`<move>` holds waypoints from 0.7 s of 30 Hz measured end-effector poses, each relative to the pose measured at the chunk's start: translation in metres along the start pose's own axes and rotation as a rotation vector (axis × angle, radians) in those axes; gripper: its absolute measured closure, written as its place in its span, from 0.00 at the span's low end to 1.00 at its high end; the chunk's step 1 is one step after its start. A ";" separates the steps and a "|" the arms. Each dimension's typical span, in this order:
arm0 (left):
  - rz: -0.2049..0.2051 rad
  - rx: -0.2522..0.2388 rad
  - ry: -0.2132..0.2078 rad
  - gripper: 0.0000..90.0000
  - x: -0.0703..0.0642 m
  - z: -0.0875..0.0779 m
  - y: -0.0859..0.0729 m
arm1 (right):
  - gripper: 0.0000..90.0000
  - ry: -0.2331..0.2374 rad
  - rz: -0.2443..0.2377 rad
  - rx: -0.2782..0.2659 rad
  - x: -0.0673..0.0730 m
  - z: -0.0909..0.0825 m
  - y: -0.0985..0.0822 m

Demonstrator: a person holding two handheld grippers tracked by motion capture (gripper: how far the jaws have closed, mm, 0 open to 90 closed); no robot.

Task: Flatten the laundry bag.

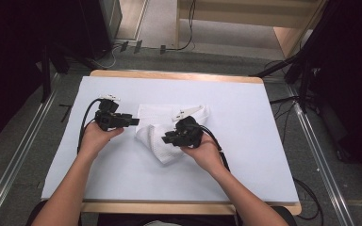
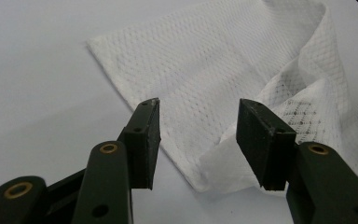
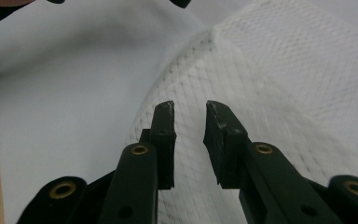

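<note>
Between both grippers — white cloth [image 1: 162,134].

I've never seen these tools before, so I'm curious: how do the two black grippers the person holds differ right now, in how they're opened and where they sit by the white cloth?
The left gripper has its jaws spread wide; the right gripper shows only a narrow gap. The left gripper sits just off the edge of the white cloth, over the table; the right gripper hangs above the cloth's folded part. Neither pinches anything. Both are black, hand-held, with a trailing cable.

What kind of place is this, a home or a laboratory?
Probably a laboratory or recording room: a table with a plain white top, dark curtains at both sides, metal rails and cables on the grey floor.
</note>
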State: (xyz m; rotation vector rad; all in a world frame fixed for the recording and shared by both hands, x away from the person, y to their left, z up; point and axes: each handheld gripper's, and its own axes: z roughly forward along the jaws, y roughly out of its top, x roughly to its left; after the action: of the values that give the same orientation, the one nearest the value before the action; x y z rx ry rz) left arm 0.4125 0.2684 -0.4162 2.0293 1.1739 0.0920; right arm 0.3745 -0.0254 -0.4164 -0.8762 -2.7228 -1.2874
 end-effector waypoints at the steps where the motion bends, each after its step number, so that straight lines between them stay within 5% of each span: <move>1: -0.005 -0.004 0.000 0.56 0.000 -0.001 -0.001 | 0.83 0.001 -0.003 0.001 0.002 0.002 0.003; 12: -0.038 -0.019 0.020 0.56 0.009 -0.014 -0.012 | 0.78 0.011 -0.080 0.015 0.019 0.029 0.033; 21: -0.060 -0.028 0.040 0.55 0.016 -0.025 -0.021 | 0.63 -0.005 -0.067 0.048 0.009 0.062 0.041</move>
State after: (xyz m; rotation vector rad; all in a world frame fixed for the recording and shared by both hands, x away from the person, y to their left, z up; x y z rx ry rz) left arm 0.3963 0.3004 -0.4174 1.9745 1.2508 0.1188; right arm 0.4008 0.0436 -0.4265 -0.7915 -2.7978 -1.2258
